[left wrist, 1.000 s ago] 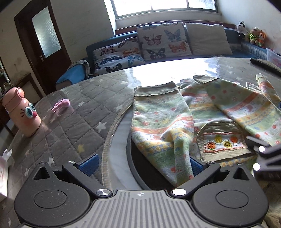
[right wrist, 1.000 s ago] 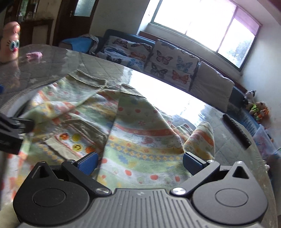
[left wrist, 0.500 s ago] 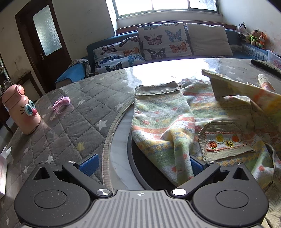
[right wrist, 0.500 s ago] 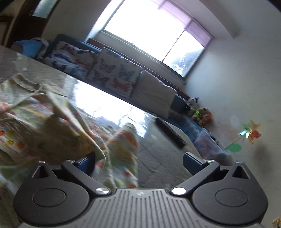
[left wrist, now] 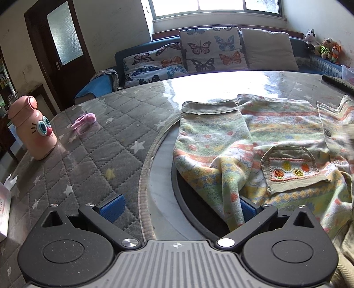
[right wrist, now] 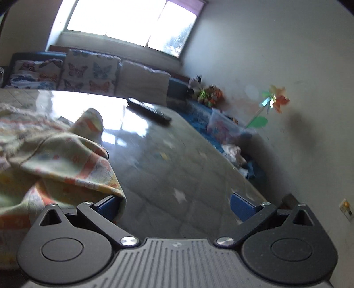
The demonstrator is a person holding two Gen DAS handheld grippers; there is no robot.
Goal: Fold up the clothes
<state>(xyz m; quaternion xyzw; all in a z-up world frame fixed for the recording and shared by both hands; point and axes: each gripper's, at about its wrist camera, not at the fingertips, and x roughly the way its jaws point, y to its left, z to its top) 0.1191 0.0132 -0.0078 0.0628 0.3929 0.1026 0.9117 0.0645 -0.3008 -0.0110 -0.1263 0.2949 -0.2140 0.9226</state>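
One patterned child's jacket [left wrist: 276,137] lay spread on the glass-topped table [left wrist: 212,88], with one sleeve [left wrist: 212,141] folded inward and one pocket [left wrist: 292,170] showing. Both the left gripper [left wrist: 177,205] and the right gripper [right wrist: 176,203] were spread wide, gripping nothing. One pink bottle [left wrist: 33,130] stood well apart.

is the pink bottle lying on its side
No, the pink bottle stands upright on the quilted table cover, cap on top, well left of the cardigan.

Bright window [left wrist: 212,7] above a blue sofa [left wrist: 137,47] with butterfly cushions [left wrist: 210,52], dark door [left wrist: 62,39] left
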